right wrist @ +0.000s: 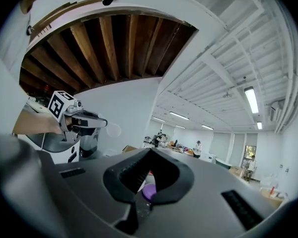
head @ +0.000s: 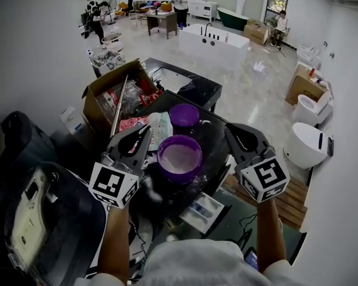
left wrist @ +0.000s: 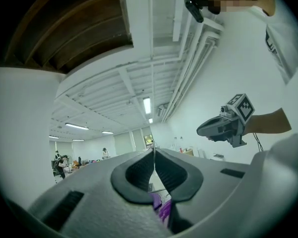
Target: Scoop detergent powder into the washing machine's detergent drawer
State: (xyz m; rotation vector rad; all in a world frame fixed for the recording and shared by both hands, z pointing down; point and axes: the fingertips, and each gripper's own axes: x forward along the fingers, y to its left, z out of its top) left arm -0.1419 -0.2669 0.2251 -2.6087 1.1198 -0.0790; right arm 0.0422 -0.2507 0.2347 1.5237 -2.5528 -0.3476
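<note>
Detergent powder [head: 180,158] fills the open tub [head: 160,155], between left gripper [head: 146,128] and right gripper [head: 229,128], both pressed together on nothing. The drawer [head: 204,211] stands pulled out nearby; whether it holds powder is unclear.

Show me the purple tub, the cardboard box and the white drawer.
purple tub [head: 179,177]: head view, on its front wall.
cardboard box [head: 114,80]: head view, on its back flap.
white drawer [head: 198,214]: head view, on its front part.
</note>
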